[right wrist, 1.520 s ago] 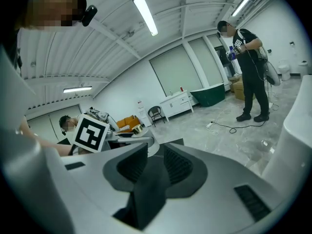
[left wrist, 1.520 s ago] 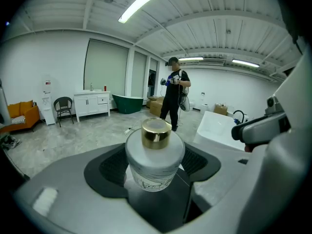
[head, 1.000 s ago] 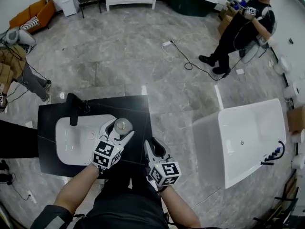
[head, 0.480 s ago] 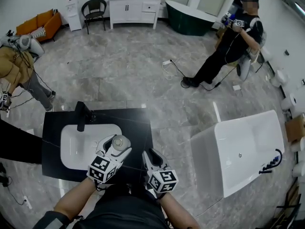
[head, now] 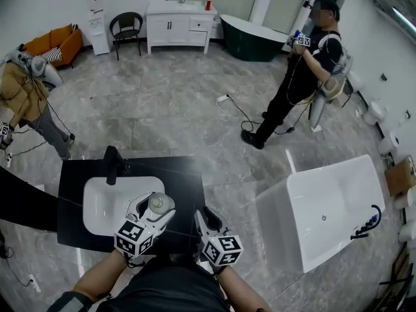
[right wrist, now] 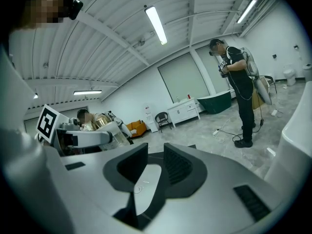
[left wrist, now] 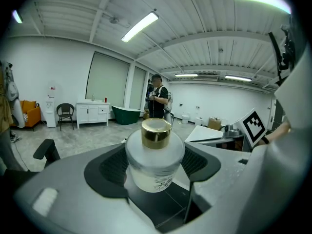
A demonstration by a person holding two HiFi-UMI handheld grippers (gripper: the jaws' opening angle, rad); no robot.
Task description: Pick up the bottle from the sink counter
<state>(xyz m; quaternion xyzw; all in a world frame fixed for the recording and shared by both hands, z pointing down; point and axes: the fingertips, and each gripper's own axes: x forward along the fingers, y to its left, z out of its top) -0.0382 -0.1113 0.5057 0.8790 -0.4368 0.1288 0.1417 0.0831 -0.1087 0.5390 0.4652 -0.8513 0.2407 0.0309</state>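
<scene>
A frosted glass bottle (head: 161, 203) with a gold cap is held between the jaws of my left gripper (head: 155, 208), over the black sink counter (head: 184, 174) just right of the white basin (head: 104, 203). In the left gripper view the bottle (left wrist: 155, 162) stands upright between the two dark pads, which press on its sides. My right gripper (head: 207, 216) hovers to the right of it at the counter's front edge. Its jaws (right wrist: 156, 162) are nearly together with nothing between them.
A black faucet (head: 112, 164) stands at the basin's far rim. A white bathtub (head: 325, 207) sits to the right of the counter. A person (head: 296, 70) stands on the grey floor beyond, near a cable (head: 234, 112). A white cabinet (head: 177, 25) lines the far wall.
My left gripper has kept hold of the bottle and drawn it slightly toward me. The head view has tilted up. The person at the far right has stood up and stepped left.
</scene>
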